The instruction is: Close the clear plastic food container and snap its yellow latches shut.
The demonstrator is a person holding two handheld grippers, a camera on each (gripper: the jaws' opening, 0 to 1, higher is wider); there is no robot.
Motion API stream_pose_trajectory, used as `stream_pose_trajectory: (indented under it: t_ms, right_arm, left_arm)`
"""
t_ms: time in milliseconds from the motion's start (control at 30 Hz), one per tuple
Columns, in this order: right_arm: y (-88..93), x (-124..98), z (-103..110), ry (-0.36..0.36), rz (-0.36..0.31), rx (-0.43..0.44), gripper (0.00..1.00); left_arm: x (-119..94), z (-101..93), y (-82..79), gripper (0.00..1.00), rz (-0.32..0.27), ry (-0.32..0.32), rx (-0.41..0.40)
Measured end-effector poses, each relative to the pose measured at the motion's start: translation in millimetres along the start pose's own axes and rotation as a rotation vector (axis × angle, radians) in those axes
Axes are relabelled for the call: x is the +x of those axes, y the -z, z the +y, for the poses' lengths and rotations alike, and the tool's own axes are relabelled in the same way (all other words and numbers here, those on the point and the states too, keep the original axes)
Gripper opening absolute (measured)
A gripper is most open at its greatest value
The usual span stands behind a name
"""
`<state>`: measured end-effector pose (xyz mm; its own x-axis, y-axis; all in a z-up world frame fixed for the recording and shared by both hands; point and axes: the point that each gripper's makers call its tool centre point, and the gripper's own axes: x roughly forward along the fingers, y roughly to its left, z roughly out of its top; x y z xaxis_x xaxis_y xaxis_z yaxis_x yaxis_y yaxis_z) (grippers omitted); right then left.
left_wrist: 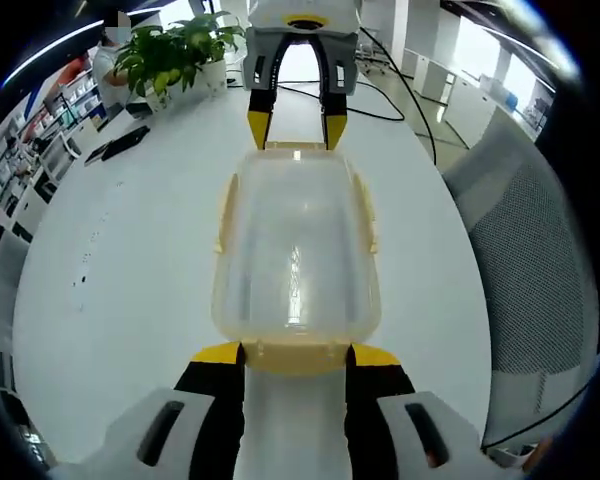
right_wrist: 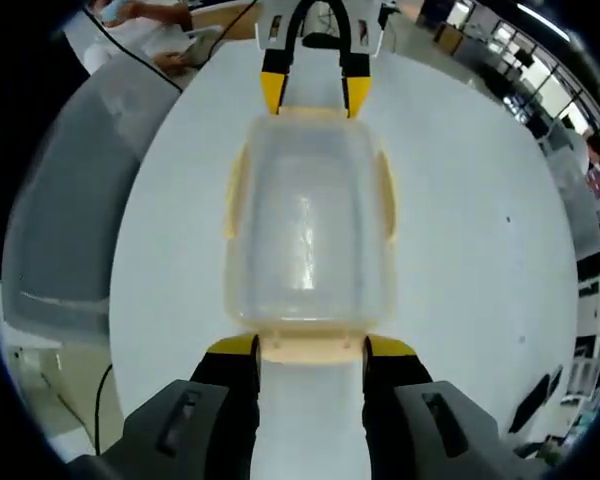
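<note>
- The white round tabletop point(left_wrist: 120, 280) spreads out beneath both grippers and carries the container.
- A grey mesh chair point(left_wrist: 535, 270) stands off to the right of the left gripper, past the tabletop's edge; in the right gripper view it lies to the left.
- The clear plastic food container point(left_wrist: 296, 255) sits on the tabletop directly ahead of the left gripper, between the two grippers, with its lid on top. In the right gripper view it lies straight ahead of the right gripper's jaws.
- The left gripper point(left_wrist: 296, 355) has its yellow-tipped black jaws set wide, one to each side of the near yellow latch point(left_wrist: 296, 352), at the container's near end; whether the tips touch the latch I cannot tell.
- The right gripper point(right_wrist: 310, 350) stands the same way at the opposite end, jaws wide and flanking that end's latch. In the left gripper view it faces in from the far end, its yellow tips just at the container's far edge.
- Yellow side latches point(left_wrist: 366, 215) run along both long sides of the container, lying close against its walls.
- A potted green plant point(left_wrist: 175, 55) stands well beyond the container, ahead and to the left of the left gripper.
- Black cables point(left_wrist: 380, 105) trail across the far tabletop, to the right of the right gripper.
</note>
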<state>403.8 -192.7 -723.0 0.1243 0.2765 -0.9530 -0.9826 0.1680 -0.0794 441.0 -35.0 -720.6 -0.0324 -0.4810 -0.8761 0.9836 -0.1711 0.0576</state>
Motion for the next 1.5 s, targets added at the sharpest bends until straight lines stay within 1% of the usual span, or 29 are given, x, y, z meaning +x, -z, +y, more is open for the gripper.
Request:
stream_pose_trajectory:
  t_ms: [167, 400, 500, 700, 900, 1100, 1133, 1200, 1500]
  right_arm:
    - [-0.3, -0.3, -0.2, -0.001, 0.012, -0.016, 0.36]
    - [-2.6, 1.8, -0.1, -0.008, 0.015, -0.014, 0.37]
    - [-1.8, 2.1, -0.6, -0.007, 0.016, -0.015, 0.37]
    - [0.1, 1.8, -1.8, -0.002, 0.015, -0.013, 0.37]
    - [4.1, 4.2, -0.4, -0.001, 0.032, -0.019, 0.36]
    - [5.7, 3.2, -0.4, 0.002, 0.033, -0.016, 0.36]
    - [6.0, 2.6, 0.1, 0.003, 0.033, -0.01, 0.35]
    - [7.6, 2.1, 1.1, -0.003, 0.036, -0.017, 0.29]
    - [8.1, -2.2, 6.1, -0.003, 0.026, 0.013, 0.3]
  left_arm:
    - [-2.1, -0.8, -0.7, 0.33, -0.003, 0.004, 0.003]
    - [-1.1, -1.1, 3.1, 0.33, 0.01, 0.016, -0.001]
    - [-1.0, -1.7, 2.7, 0.33, 0.006, 0.016, -0.009]
    - [0.5, -0.5, 1.7, 0.33, 0.0, 0.012, -0.011]
    - [1.9, -0.4, 2.4, 0.34, 0.005, -0.002, -0.007]
    - [2.3, 0.3, 2.7, 0.34, -0.009, -0.013, -0.022]
    - [2.1, 0.4, 2.3, 0.34, -0.013, -0.015, -0.024]
    - [1.5, 0.2, 1.9, 0.34, -0.017, -0.018, -0.026]
    - [-2.8, -4.3, -0.6, 0.37, -0.039, -0.018, -0.043]
